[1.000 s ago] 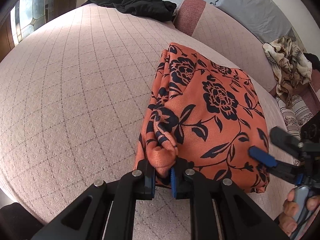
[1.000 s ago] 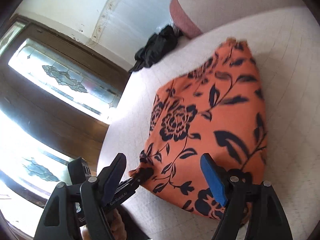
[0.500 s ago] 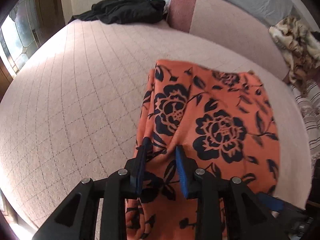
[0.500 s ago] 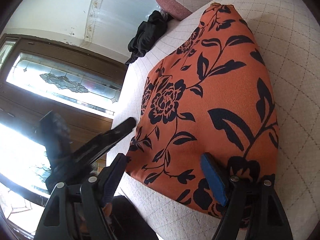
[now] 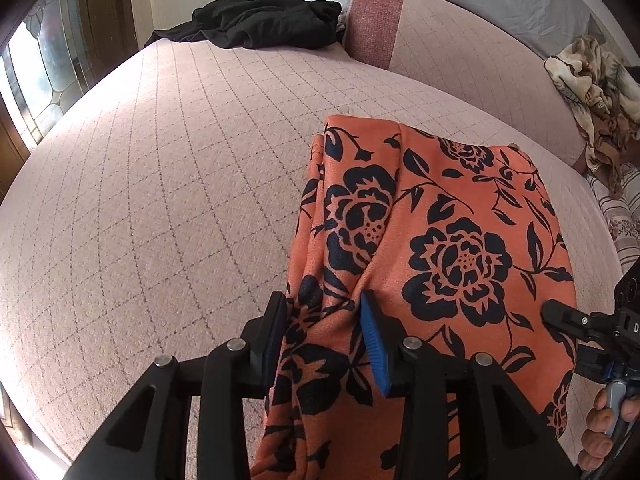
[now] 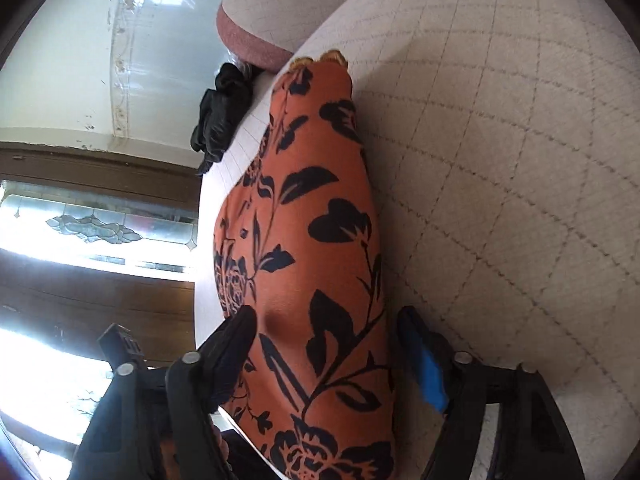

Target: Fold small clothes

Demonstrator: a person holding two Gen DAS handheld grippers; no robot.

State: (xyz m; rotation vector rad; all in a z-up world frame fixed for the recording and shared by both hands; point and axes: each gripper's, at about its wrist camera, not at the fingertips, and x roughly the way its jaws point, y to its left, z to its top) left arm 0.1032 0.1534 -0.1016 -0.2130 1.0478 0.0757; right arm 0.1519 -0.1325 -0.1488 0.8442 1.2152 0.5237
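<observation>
the orange flowered cloth [image 5: 460, 240] lies on the pink quilted bed [image 5: 160, 200], and it is already folded over into a long shape. it stretches straight away from both tools, so its long way runs the same way the tools point. the near end of the cloth sits right at the tools, and the far end is up toward the bed's pink end cushion [image 5: 376, 20].

the left tool [image 5: 324, 332] is over the left edge of the cloth. a bunched-up ridge of cloth runs between its two fingers. its jaws are opening right now and stand partly open. the blue pad on the right looks like it just touches the fold, and the left finger looks about at the cloth edge, but i do not think it is squeezing hard any more.

the right tool [image 6: 332, 352] is at the right side of the near end. the cloth lies between its fingers, with one finger on each side of it. its jaws are closing right now and are about half open. i can see a small gap by the blue pad, so it has not pinched the cloth yet.

both tools are at the same near end, so neither is much closer. my guess is that the near end gets picked up next and carried toward the far end, to fold the cloth shorter.

a black cloth [image 5: 264, 20] lies far away at the top corner of the bed.
</observation>
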